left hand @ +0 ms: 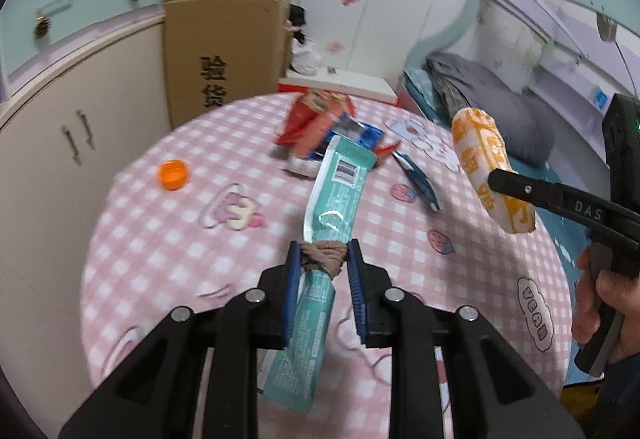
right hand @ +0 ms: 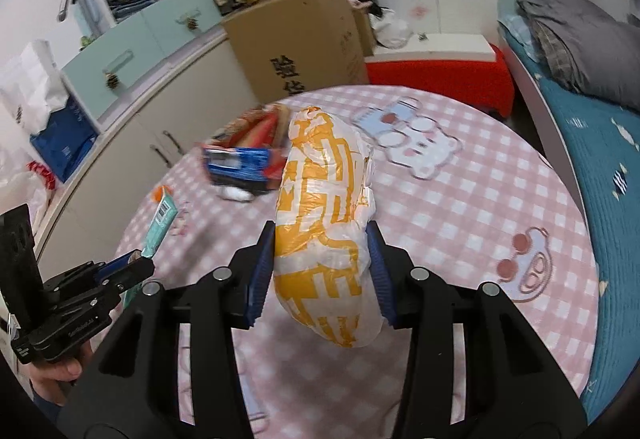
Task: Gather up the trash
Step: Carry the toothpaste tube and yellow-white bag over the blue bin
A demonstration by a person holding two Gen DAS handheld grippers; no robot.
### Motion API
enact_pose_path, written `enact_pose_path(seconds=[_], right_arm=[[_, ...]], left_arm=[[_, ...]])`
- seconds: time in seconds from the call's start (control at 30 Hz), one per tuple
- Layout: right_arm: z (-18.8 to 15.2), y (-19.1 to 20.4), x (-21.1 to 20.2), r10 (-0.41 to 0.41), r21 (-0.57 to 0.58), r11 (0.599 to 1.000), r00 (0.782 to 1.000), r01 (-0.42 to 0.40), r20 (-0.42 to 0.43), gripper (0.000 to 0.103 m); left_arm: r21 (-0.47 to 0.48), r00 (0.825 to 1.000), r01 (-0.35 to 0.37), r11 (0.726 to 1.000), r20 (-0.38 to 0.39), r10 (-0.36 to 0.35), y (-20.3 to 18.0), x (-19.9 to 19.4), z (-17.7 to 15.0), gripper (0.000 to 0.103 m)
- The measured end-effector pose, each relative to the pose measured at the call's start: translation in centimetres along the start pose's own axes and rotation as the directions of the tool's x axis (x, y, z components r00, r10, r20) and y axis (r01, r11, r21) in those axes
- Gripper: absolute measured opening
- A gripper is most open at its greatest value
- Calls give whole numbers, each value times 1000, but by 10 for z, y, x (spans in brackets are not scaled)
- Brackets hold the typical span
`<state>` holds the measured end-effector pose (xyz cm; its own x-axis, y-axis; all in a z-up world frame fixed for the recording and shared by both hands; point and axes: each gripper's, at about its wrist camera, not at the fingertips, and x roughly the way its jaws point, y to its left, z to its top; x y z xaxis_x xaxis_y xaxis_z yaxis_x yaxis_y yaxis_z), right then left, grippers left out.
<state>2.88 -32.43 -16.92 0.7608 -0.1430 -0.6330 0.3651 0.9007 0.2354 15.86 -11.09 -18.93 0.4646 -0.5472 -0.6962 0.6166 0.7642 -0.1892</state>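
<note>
Between my left tongs (left hand: 323, 262) sits a teal wrapper (left hand: 335, 195), pinched at its twine-tied middle, lifted off the table (left hand: 160, 239). My right tongs (right hand: 321, 259) clamp an orange-white bag (right hand: 324, 235). Ahead of both: red and blue wrappers (left hand: 320, 119), orange cap (left hand: 173, 174).

Even, soft indoor light in both views, fairly bright, no obvious source. Fisheye bends straight lines hard twd edges; black vignette in all corners. Motion blur on the red wrappers (left hand: 316, 127) mid-frame and the blue packet (right hand: 240, 163) left of centre. Faint soft shadow on the tablecloth (right hand: 460, 219) at lower centre of right view. Small glare on the teal wrapper (left hand: 332, 219), centre.
</note>
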Motion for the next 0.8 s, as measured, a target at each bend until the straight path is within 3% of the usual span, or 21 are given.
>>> enact_pose_path(seconds=[0.43,0.8], right_arm=[[1,122,10,123,-188,974,992,-123,-15,44],[-11,229,33,240,-315,913,966,-259,-99,44]], left_arm=[[-188,979,-119,975,140,146,87,-92,-22,22],[-366,942,-213,906,167,290,167,-143,-60,22]])
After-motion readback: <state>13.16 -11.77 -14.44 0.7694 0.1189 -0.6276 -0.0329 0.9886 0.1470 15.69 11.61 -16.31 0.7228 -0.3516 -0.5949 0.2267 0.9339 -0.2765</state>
